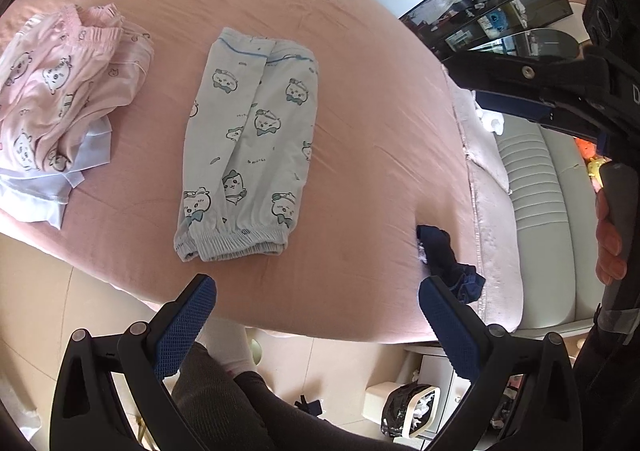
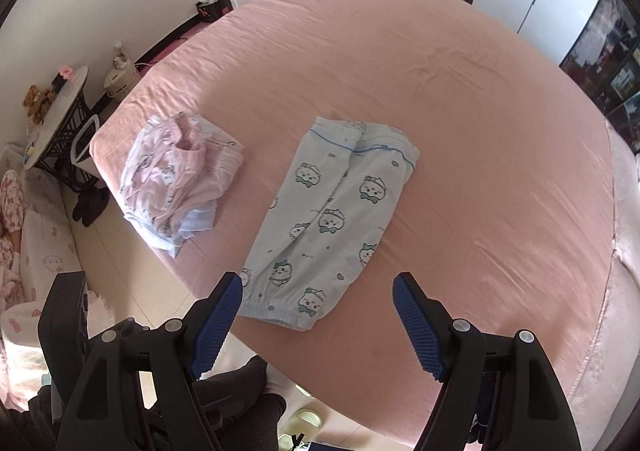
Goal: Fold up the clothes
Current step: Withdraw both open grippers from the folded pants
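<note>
Light blue pyjama trousers [image 1: 248, 147] with cartoon prints lie folded lengthwise on the pink bed [image 1: 360, 131], cuffs toward me. They also show in the right wrist view [image 2: 328, 227]. A crumpled pile of pink and pale blue clothes [image 1: 56, 99] lies to their left, also seen in the right wrist view [image 2: 180, 179]. My left gripper [image 1: 318, 303] is open and empty, just short of the cuffs. My right gripper [image 2: 318, 299] is open and empty, above the cuffs. The right gripper's body [image 1: 560, 99] shows at the right of the left wrist view.
A dark blue cloth [image 1: 444, 263] lies at the bed's right edge by a pale padded headboard [image 1: 536, 187]. The person's dark trouser legs [image 1: 224, 403] stand at the bed's near edge. A small table [image 2: 60, 107] and boxes stand left of the bed.
</note>
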